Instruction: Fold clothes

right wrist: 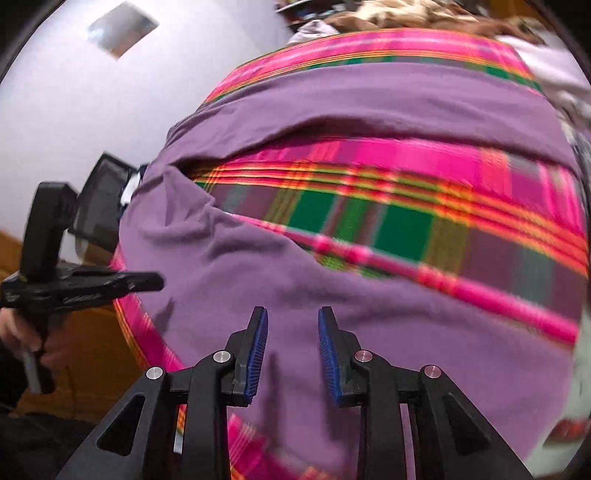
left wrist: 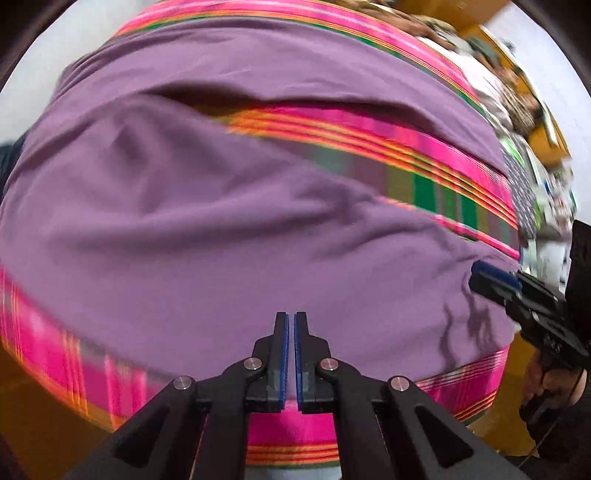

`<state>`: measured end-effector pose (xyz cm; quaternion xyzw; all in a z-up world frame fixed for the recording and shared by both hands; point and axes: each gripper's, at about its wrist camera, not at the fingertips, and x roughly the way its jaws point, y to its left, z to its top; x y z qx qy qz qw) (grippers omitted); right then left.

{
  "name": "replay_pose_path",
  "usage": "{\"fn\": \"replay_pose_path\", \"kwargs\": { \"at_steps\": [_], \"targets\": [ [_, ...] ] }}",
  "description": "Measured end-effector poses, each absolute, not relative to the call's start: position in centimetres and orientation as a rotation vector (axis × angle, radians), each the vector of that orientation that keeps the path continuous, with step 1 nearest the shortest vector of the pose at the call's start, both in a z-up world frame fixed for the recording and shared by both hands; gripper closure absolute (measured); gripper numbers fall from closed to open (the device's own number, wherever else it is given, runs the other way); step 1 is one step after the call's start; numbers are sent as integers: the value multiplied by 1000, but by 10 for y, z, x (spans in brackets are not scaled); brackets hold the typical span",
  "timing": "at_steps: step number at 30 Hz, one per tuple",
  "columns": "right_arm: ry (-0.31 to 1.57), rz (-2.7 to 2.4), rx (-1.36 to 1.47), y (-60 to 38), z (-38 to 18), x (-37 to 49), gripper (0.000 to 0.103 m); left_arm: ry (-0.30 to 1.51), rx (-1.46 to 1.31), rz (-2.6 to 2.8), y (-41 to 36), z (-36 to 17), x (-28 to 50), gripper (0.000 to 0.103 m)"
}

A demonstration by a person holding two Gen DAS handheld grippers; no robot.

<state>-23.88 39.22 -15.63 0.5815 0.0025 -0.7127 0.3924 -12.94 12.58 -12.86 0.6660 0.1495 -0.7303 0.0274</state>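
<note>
A purple cloth (left wrist: 221, 229) with pink, orange and green plaid borders fills both views, lying rumpled and partly folded over itself so that a plaid band (right wrist: 388, 206) shows across its middle. My left gripper (left wrist: 290, 317) hovers over the near purple part, its blue pads almost together, and I see no cloth pinched between them. In the right wrist view the left gripper (right wrist: 159, 281) reaches in at the cloth's left edge. My right gripper (right wrist: 293, 321) stands open over the purple cloth (right wrist: 369, 332), with nothing between its fingers. In the left wrist view the right gripper (left wrist: 476, 273) comes in from the right edge.
The cloth rests on an orange-brown wooden surface (left wrist: 37, 406). A heap of other clothes (right wrist: 424, 14) lies behind it. A dark screen-like object (right wrist: 99, 199) stands at the left by a white wall. Hands (right wrist: 22, 328) hold the gripper handles.
</note>
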Motion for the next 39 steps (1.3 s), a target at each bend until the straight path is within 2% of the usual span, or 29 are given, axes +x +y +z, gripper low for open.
{"fn": "replay_pose_path", "kwargs": {
  "at_steps": [3, 4, 10, 21, 39],
  "targets": [
    [72, -1813, 1506, 382, -167, -246, 73, 520, 2025, -2204, 112, -133, -110, 102],
    [83, -1813, 1514, 381, -170, -248, 77, 542, 2017, -2185, 107, -135, -104, 102],
    [102, -1840, 1519, 391, -157, -241, 75, 627, 1985, -2141, 86, -139, -84, 102],
    [183, -1882, 1551, 387, -155, -186, 74, 515, 1922, -2196, 50, -136, -96, 102],
    [222, -2062, 1741, 309, -163, -156, 74, 529, 1895, -2236, -78, -156, -86, 102]
  ]
}}
